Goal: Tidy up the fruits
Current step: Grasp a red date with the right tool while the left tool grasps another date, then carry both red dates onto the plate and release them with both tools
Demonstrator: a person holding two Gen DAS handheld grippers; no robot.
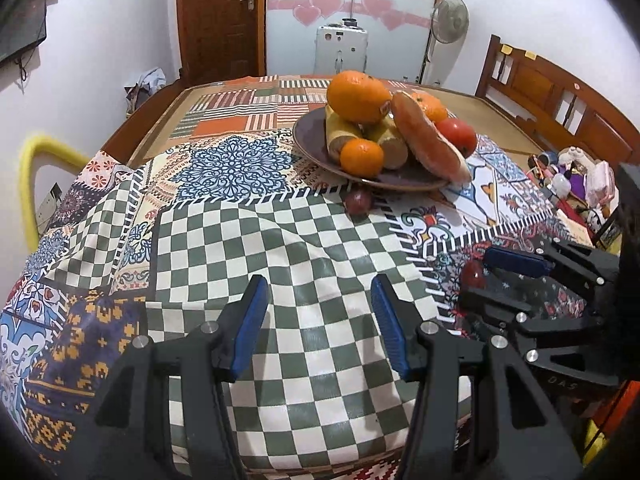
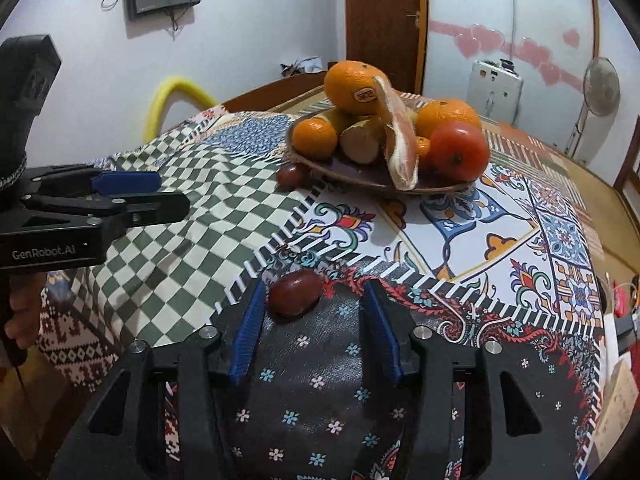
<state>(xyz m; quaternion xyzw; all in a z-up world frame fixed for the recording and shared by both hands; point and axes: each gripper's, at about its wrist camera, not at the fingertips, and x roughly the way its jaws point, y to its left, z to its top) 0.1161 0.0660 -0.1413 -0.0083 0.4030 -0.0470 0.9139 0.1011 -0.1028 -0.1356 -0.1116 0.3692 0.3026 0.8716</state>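
A dark plate on the patchwork cloth is piled with oranges, a tomato, sweet potatoes and a long reddish piece. A small dark red fruit lies on the cloth between the tips of my open right gripper, not gripped. Another small dark fruit lies beside the plate's near rim. My left gripper is open and empty over the checked patch.
The cloth covers a wooden table whose bare top shows at the back. A wooden chair stands at the right, with cluttered small items near the table's right edge. A yellow foam tube is at the left.
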